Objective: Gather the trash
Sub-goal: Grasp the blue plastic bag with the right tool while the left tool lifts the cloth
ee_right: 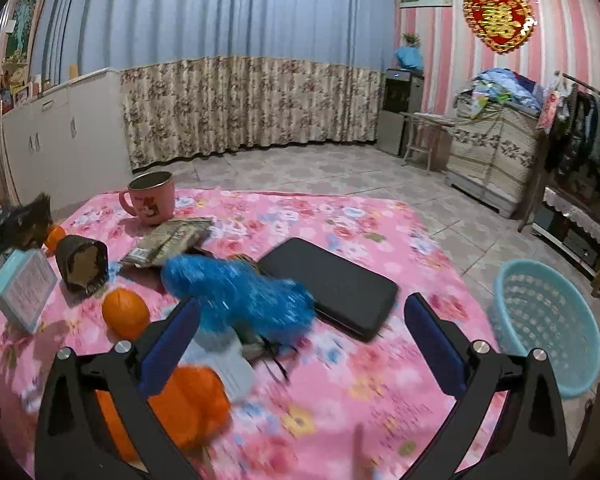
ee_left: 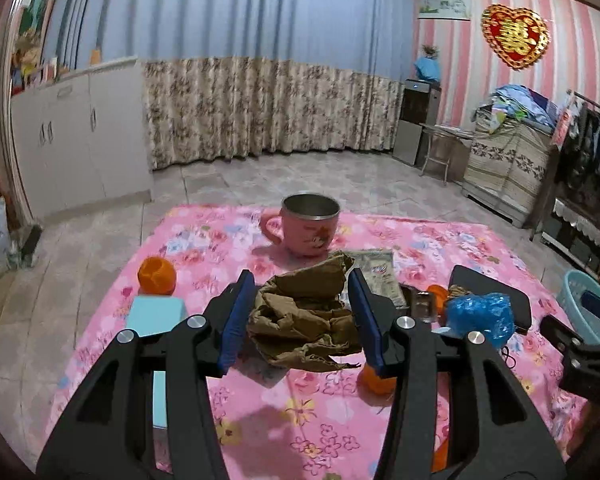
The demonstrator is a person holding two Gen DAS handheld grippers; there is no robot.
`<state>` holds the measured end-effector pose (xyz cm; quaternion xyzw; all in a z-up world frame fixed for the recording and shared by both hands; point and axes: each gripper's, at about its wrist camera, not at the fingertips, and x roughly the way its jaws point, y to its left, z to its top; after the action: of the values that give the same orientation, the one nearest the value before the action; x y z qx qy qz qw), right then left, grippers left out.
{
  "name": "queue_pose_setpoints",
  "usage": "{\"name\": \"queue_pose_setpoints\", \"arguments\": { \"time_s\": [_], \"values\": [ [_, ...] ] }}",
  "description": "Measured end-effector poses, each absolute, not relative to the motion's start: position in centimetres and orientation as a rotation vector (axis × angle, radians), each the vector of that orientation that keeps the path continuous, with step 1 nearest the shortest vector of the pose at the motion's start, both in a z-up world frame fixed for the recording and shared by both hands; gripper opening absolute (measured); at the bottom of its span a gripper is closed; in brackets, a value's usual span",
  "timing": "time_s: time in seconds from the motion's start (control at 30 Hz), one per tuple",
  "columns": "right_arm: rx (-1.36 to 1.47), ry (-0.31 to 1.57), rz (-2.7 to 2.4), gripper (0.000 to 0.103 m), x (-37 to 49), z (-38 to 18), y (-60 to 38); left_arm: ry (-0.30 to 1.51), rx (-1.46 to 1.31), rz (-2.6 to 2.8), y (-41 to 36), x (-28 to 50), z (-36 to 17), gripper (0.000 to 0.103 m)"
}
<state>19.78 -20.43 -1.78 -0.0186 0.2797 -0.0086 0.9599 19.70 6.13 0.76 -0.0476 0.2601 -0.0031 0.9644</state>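
My left gripper [ee_left: 300, 280] is shut on a crumpled brown paper wad [ee_left: 304, 320], lifted a little above the pink flowered tablecloth [ee_left: 260, 420]. In the right wrist view the same gripper and paper [ee_right: 32, 220] show at the far left edge. My right gripper [ee_right: 303, 302] stands wide open over the cloth. A crumpled blue plastic bag [ee_right: 240, 292] lies blurred just ahead of its left finger, not pressed by the pads. The bag [ee_left: 480, 316] also shows in the left wrist view, beside the right gripper's black body.
On the cloth are a pink mug [ee_left: 306, 228], oranges [ee_right: 125, 314], a light blue box [ee_right: 22, 288], a black flat case [ee_right: 332, 284], a snack packet [ee_right: 168, 240] and a tipped dark cup [ee_right: 84, 266]. A teal basket [ee_right: 548, 320] sits off the table's right edge.
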Motion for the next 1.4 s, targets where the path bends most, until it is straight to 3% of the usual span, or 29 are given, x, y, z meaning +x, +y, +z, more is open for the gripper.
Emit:
{"name": "queue_pose_setpoints", "arguments": {
  "time_s": [0.17, 0.23, 0.27, 0.33, 0.37, 0.43, 0.83, 1.4],
  "values": [
    [-0.067, 0.680, 0.054, 0.096, 23.9, -3.9, -17.9, 0.548, -0.105, 0.004, 7.2, 20.1, 0.1, 0.047],
    [-0.087, 0.703, 0.068, 0.072, 24.6, -4.7, -17.5, 0.545, -0.099, 0.006, 7.4, 20.0, -0.1, 0.048],
    [-0.079, 0.721, 0.095, 0.066, 24.9, -5.1, -17.4, 0.546, -0.100, 0.006, 7.4, 20.0, -0.2, 0.048],
    [-0.033, 0.734, 0.161, 0.037, 24.9, -5.2, -17.7, 0.549, -0.093, 0.009, 7.3, 20.1, -0.5, 0.048],
    [-0.022, 0.726, 0.178, 0.035, 24.6, -5.0, -17.8, 0.553, -0.087, 0.008, 7.2, 20.1, -0.7, 0.048],
    [-0.031, 0.695, 0.197, 0.020, 24.1, -4.4, -17.9, 0.559, -0.076, 0.008, 6.8, 20.1, -0.8, 0.048],
    [0.058, 0.541, 0.255, 0.016, 18.8, 2.5, -26.6, 0.476, -0.017, -0.022, 1.3, 17.4, 4.3, 0.048],
    [0.132, 0.461, -0.142, 0.016, 15.2, 2.3, -44.6, 0.471, -0.007, -0.203, -14.1, 18.1, 6.3, 0.049]
  ]
}}
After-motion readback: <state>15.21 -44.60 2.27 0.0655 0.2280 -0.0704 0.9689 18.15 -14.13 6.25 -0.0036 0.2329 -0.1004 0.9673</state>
